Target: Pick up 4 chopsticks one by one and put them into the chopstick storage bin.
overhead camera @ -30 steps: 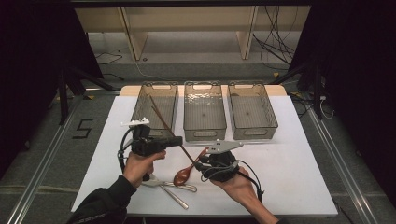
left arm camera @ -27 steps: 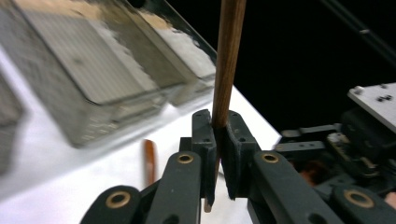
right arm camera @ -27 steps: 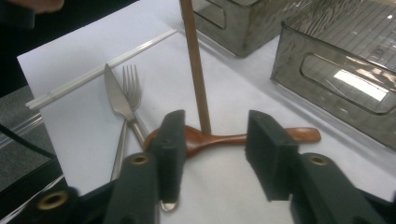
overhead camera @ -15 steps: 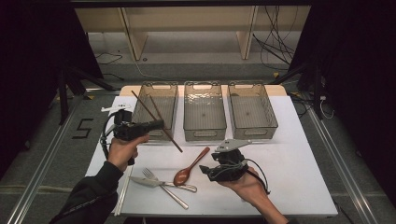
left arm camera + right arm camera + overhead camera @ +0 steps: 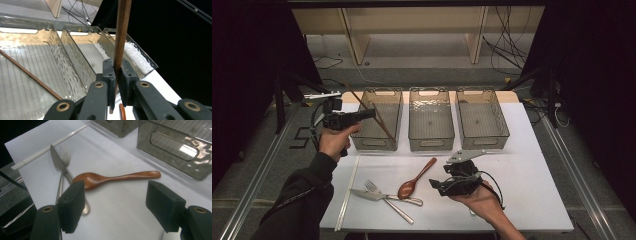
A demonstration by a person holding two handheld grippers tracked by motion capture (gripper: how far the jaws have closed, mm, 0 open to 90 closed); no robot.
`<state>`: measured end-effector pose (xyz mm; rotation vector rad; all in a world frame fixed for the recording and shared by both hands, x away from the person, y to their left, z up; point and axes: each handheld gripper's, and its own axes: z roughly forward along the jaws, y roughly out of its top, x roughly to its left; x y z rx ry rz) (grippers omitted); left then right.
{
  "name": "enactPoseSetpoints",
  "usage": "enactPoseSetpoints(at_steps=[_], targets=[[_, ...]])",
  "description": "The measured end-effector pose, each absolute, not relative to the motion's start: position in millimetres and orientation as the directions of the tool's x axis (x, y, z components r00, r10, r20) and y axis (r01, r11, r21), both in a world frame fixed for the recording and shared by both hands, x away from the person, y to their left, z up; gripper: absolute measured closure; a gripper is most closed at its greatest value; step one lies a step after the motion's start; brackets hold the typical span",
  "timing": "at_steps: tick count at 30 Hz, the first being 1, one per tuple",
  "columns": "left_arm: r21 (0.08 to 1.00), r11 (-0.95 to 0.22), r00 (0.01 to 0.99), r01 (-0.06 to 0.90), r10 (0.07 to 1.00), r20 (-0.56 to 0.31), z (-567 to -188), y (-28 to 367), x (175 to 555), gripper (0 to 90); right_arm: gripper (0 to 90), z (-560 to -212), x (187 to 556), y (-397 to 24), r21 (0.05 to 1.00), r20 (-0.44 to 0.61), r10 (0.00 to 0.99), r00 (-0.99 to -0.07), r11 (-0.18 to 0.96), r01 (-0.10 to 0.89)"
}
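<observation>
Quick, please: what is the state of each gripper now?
Left gripper: closed on thin dark wooden chopstick.
Right gripper: jaws just opened, holding nothing.

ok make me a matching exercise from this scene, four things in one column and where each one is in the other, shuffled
Things
1. dark wooden chopstick
2. reddish-brown wooden spoon
3. metal fork
4. long white stick

Places
A. lying along the left edge of the white mat
B. clamped between the jaws of the left gripper, over the left clear bin
C. crossed with the metal knife at the front of the mat
D. flat on the mat, ahead of the open right gripper

Pairs: 1-B, 2-D, 3-C, 4-A
</observation>
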<state>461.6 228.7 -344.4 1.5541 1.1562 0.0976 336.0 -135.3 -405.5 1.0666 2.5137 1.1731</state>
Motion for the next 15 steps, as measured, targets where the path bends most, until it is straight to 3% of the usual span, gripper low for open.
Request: enactPoseSetpoints(at_steps=[15], targets=[[0.766,0.12,0.427,0.632,0.77,-0.474,-345.4,231.9,501.3,83.5,31.3,-406.9,334.1,-132.8,0.718,0.141,0.656,-0.742,0.449,0.533]])
